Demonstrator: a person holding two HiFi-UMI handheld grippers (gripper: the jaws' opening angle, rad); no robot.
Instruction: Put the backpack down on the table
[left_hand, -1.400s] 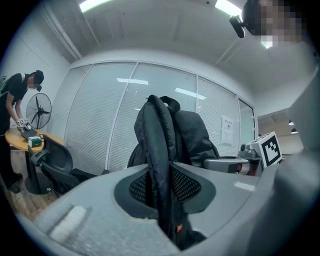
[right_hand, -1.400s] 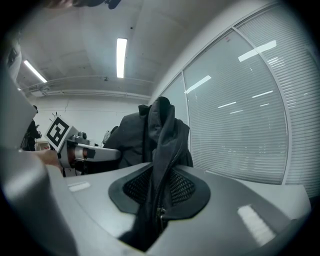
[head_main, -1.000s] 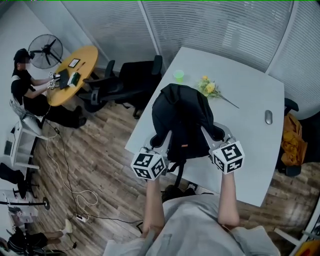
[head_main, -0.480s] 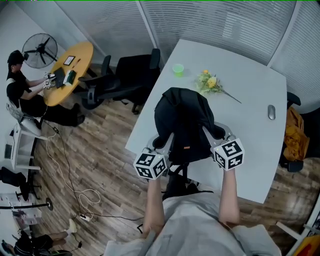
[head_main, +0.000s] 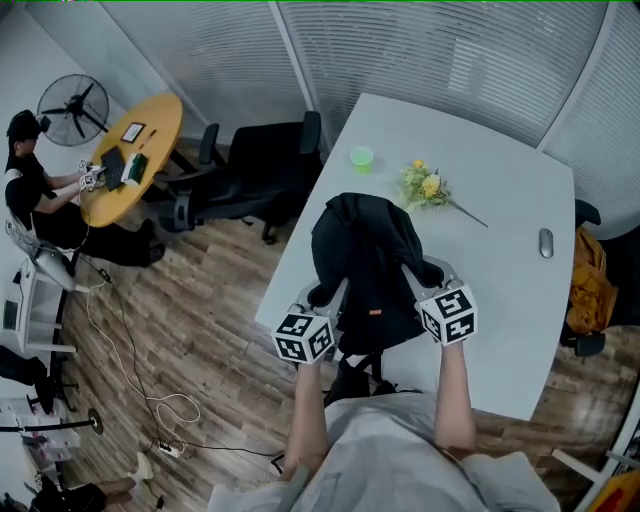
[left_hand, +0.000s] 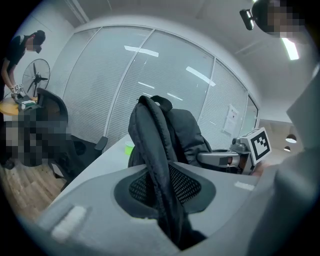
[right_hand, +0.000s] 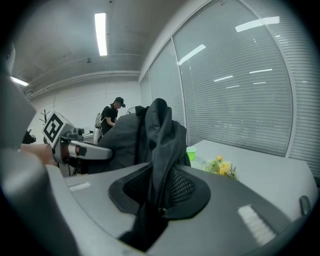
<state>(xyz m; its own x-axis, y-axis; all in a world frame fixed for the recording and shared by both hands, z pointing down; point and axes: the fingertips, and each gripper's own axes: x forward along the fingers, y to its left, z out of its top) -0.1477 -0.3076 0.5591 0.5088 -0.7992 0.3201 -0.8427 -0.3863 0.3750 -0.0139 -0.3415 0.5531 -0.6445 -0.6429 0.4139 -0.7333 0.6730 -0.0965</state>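
Your backpack (head_main: 365, 265) is black and soft-sided, held upright between your two grippers over the near part of the table (head_main: 500, 300). Its top sags forward, a small orange tag shows low on its face, and loose straps hang past the table's near edge. Whether its base rests on the tabletop cannot be told. Your left gripper (left_hand: 162, 187) is clamped on a padded black strap that runs up out of its jaws. Your right gripper (right_hand: 160, 192) is clamped on a fold of the bag's fabric with a zip line in it. Left of the table stand black office chairs (head_main: 255, 175), and an orange-brown bundle (head_main: 590, 280) sits off its right edge. Just beyond the bag lies a bunch of yellow flowers (head_main: 425, 187), close to its top but apart from it. A green cup (head_main: 362, 156) stands farther back, and a mouse (head_main: 546, 242) lies well to the right. The table is pale and smooth, set on a wood-plank floor (head_main: 190, 310) in a room walled with blinds (head_main: 450, 50). At the far left a person (head_main: 30, 190) sits at a round yellow table (head_main: 135, 155) beside a fan (head_main: 72, 103).
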